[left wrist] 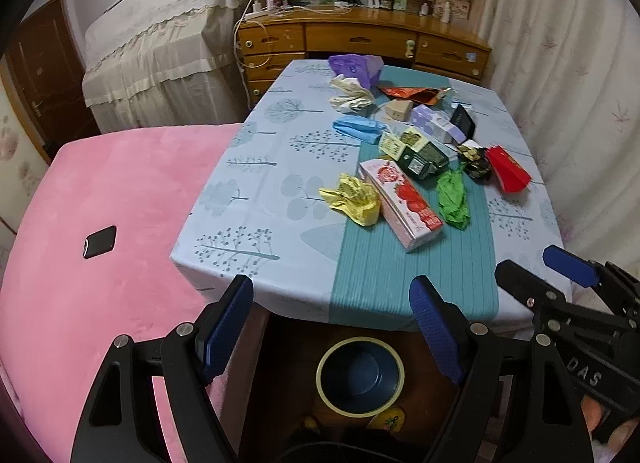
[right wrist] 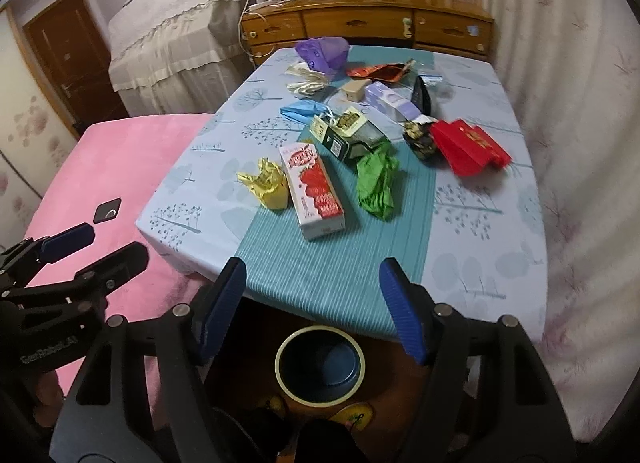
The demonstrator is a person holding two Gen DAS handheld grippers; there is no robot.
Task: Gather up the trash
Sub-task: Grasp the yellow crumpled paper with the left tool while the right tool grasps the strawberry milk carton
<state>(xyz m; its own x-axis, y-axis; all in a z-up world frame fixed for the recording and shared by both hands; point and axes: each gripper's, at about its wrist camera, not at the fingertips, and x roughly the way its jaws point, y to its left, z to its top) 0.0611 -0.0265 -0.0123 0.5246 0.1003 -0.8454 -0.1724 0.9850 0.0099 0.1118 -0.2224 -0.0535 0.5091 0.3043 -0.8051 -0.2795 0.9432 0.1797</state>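
The left gripper hung past the near edge of the table, with its blue pads wide apart and nothing between them. The right gripper hung close beside it, also open and empty. No earlier picture was given, so only the open gap can be told.

Below both grippers, on the floor under the table edge, stood a dark blue bin with a pale rim. It looked empty inside.

The trash lay on the table, well apart from both grippers. Nearest was a pink carton with strawberries on it. A crumpled yellow paper touched its left side, and a green paper lay to its right. Farther back were a dark green box, a blue paper, a red packet, a white paper and a purple bag.

A pink cloth lay to the left of the table, with a small black thing on it.
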